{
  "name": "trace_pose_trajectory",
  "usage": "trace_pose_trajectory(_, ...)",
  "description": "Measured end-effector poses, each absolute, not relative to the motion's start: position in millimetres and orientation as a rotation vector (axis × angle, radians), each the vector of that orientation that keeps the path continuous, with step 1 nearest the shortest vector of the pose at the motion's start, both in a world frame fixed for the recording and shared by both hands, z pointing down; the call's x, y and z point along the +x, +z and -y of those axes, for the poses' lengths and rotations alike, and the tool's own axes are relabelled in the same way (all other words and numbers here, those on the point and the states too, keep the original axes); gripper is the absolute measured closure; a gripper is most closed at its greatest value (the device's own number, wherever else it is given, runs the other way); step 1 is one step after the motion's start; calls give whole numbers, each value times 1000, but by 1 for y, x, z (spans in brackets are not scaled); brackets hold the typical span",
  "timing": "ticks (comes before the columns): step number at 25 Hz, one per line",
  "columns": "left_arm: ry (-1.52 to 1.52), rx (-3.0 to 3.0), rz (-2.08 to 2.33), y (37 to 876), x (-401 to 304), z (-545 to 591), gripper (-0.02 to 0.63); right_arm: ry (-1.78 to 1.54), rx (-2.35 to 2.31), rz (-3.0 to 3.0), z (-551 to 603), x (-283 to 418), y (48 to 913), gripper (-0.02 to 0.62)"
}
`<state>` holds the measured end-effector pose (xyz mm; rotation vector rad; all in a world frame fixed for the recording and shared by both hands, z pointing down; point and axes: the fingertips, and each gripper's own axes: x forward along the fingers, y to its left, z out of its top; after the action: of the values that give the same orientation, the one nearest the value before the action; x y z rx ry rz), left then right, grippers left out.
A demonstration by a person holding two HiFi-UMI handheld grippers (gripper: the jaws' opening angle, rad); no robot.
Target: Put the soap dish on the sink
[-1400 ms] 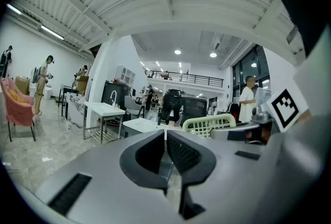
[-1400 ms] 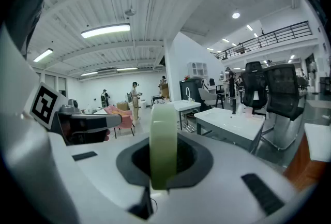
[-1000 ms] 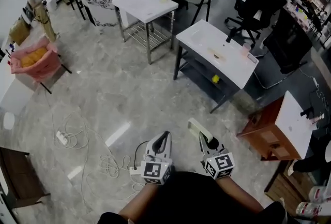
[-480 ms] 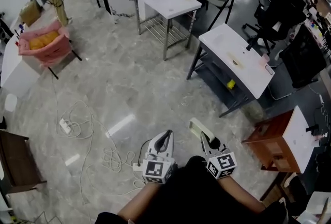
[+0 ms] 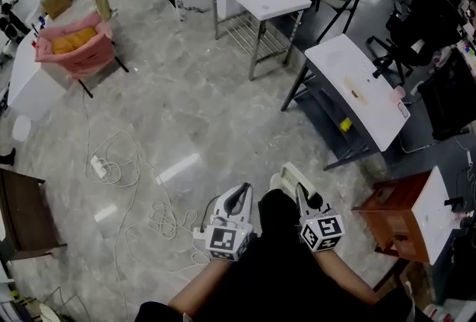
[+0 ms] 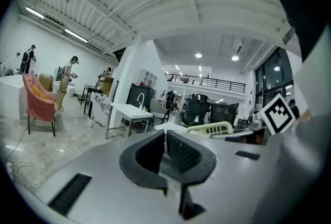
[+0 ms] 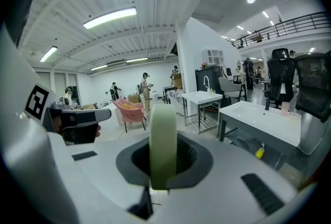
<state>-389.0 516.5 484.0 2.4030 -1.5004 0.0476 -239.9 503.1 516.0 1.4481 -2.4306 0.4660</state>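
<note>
two grippers, one soap dish, sink well ahead

the right gripper [image 5: 303,196] is clamped on the pale green soap dish [image 5: 285,179], held on edge between its jaws. the left gripper [image 5: 239,195] is closed on nothing. the white sink [image 5: 335,60] stands well apart, ahead and to the right, with grey floor [image 5: 223,127] between. loose cables [image 5: 119,157] trail off left, and a wooden cabinet [image 5: 390,213] stands near on the right.
</note>
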Motion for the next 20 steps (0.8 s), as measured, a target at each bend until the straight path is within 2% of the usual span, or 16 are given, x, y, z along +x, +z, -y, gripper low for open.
trace_pose_trajectory(7,112,2392,1521,491,-374,-467,588,477,1473,2462,-439,-223,516,583)
trace_pose_trajectory(20,199,2445,1447,493,-279,-311,588,556,1521,2435,-299,-121,534,583)
